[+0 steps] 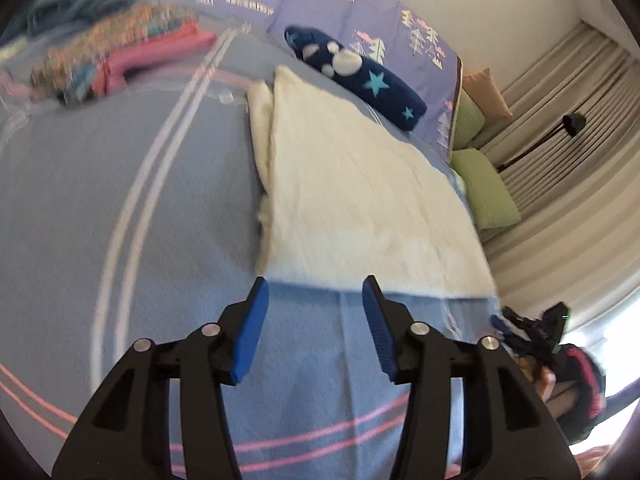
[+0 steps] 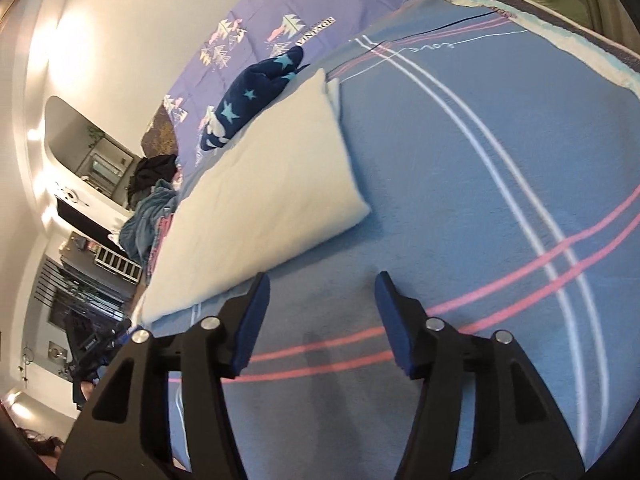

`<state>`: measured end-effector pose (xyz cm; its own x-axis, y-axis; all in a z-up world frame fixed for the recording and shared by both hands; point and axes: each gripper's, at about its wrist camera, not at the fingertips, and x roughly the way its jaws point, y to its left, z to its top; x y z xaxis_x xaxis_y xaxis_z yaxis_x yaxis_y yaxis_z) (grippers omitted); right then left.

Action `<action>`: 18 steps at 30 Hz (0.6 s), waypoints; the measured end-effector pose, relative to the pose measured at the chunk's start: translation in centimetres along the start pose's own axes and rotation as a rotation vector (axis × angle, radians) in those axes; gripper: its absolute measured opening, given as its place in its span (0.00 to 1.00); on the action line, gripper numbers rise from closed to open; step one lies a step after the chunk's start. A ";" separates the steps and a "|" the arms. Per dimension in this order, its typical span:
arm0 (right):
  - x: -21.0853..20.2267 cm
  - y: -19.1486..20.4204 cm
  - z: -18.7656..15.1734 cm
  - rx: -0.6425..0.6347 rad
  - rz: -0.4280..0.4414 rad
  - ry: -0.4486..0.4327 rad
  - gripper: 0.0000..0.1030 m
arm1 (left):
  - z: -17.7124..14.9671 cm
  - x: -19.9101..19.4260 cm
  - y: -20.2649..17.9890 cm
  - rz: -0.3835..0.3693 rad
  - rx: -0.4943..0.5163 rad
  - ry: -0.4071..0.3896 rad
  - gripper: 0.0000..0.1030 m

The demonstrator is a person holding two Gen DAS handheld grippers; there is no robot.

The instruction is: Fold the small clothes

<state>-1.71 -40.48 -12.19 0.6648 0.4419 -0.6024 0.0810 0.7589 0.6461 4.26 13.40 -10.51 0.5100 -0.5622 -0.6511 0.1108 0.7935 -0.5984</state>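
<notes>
Blue bed [image 1: 120, 200] is carrying a folded cream cloth [image 1: 352, 200], lying just beyond both grippers; left gripper [image 1: 314, 312] and right gripper [image 2: 320, 312] are hovering spread, pinching nothing.

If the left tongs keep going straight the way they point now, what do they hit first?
Most likely the near edge of the cream folded cloth, which lies just past the open, empty left tongs on the blue bedspread. Since they angle downward, they may touch the bedspread just before that edge; depth is unclear.
</notes>
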 end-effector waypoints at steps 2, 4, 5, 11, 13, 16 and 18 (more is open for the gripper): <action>1.1 0.0 0.7 0.042 0.031 -0.005 0.59 | -0.3 1.5 0.7 -0.048 -0.092 0.048 0.61; 2.0 -0.1 1.5 0.081 0.041 -0.023 0.60 | -0.4 2.0 1.2 -0.082 -0.151 0.011 0.62; 2.5 -0.3 2.0 0.111 0.043 -0.036 0.60 | -0.2 2.2 1.4 -0.102 -0.173 -0.014 0.62; 3.2 -2.8 2.9 0.321 0.084 -0.087 0.04 | 0.6 4.2 4.3 -0.131 -0.399 -0.057 0.03; 1.3 -2.3 2.9 0.285 0.085 -0.135 0.02 | -0.1 2.8 3.1 -0.109 -0.349 -0.091 0.03; 0.0 -2.0 3.2 0.254 0.066 -0.127 0.02 | -0.7 0.0 1.6 -0.096 -0.286 -0.119 0.01; 0.8 -2.3 3.2 0.235 0.017 -0.092 0.02 | -1.0 -1.0 1.5 -0.066 -0.240 -0.125 0.01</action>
<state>1.01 -43.38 -12.66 0.7313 0.3999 -0.5525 0.2328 0.6151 0.7533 3.05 14.91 -11.22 0.6113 -0.5660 -0.5531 -0.0502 0.6697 -0.7409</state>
